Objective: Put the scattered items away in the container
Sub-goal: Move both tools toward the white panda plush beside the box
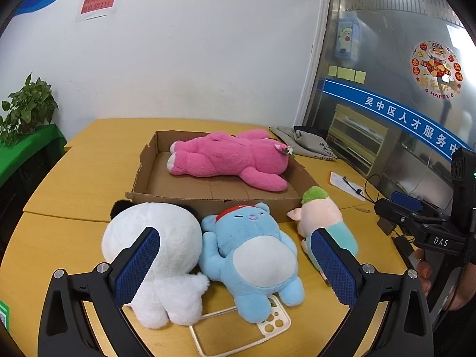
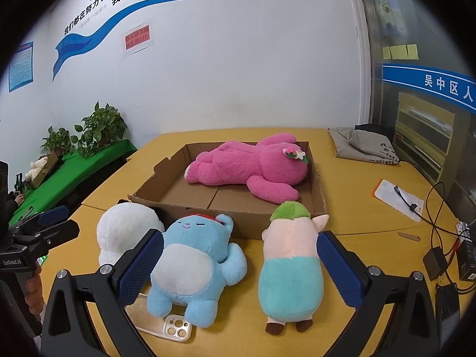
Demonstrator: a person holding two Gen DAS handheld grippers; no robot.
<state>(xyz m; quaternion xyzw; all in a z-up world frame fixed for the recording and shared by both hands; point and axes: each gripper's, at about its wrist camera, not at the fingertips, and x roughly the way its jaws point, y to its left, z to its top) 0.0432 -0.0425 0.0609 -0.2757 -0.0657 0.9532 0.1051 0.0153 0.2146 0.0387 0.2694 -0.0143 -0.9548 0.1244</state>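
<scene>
Cardboard tray (image 1: 148,175) at bench (image 1: 89,154) centre; pink plush (image 1: 229,157) lies inside, toward far side. White plush (image 1: 151,238), blue plush (image 1: 253,253) and pig plush (image 2: 290,255) (green tuft) lie on bench just in front of tray. Clear phone case (image 1: 238,336) under blue plush. Left claw (image 1: 241,270) wide, empty, above white and blue plush. Right claw (image 2: 241,267) wide, empty, above blue and pig plush.

My right gripper (image 1: 428,223) carries "DAS"; my left gripper (image 2: 29,238) reads "GenRobot.AI". The round window sticker (image 1: 435,70) says "HAPPY". The blue glass band (image 1: 410,122) reads "吴中区人才服务", and the wall lettering (image 2: 110,3) "我们都在努力".
</scene>
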